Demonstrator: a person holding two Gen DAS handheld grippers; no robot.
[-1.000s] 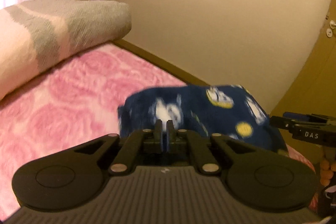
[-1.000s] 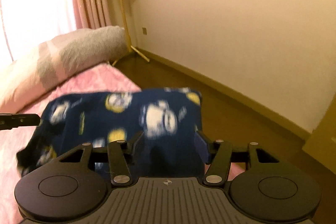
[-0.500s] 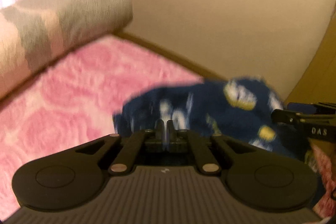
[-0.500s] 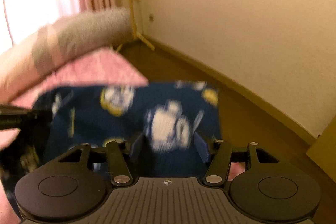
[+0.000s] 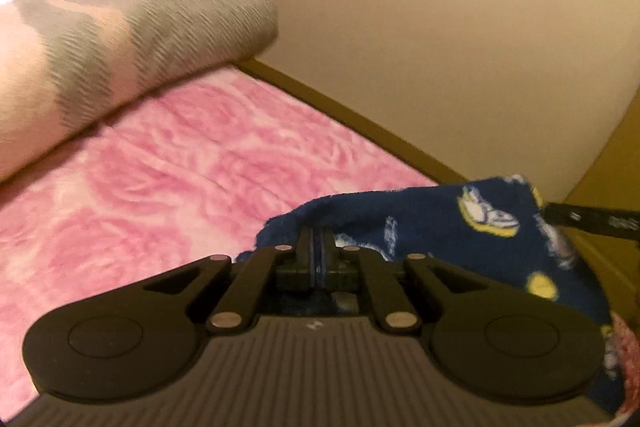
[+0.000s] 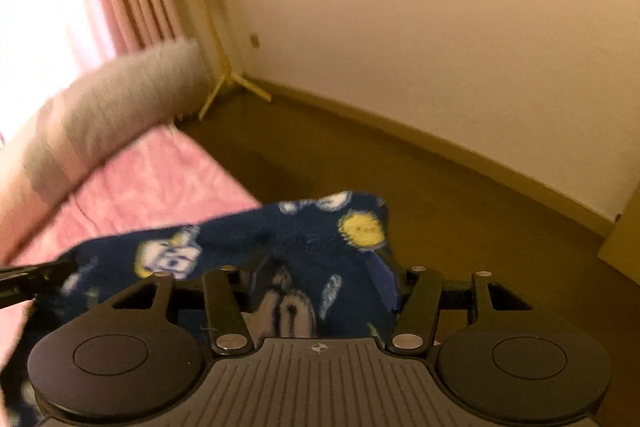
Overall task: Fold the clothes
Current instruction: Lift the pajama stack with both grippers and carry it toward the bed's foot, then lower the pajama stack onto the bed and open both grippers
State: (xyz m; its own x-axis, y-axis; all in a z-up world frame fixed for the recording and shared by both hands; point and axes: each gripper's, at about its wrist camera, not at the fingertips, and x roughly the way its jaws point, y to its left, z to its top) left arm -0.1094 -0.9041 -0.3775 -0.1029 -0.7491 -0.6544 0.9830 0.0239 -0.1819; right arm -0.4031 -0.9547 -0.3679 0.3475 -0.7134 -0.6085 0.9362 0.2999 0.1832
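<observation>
The navy fleece garment with cartoon print [image 5: 460, 223] hangs over the pink bed [image 5: 200, 167]'s right edge. Left gripper [image 5: 318, 255] jaws are clamped on its hem; right gripper [image 6: 326, 283] jaws stand apart around cloth. It looks soft and light, best taken by its edges.

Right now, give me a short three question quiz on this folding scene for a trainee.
1. True or false: the left gripper is shut on the navy printed garment.
2. The right gripper is: A open, B shut.
3. What lies at the far end of the pink bedcover?

Key: 1 true. 2 A, its fingers stand apart with the fabric between them. 3 a rolled grey and cream blanket.
</observation>
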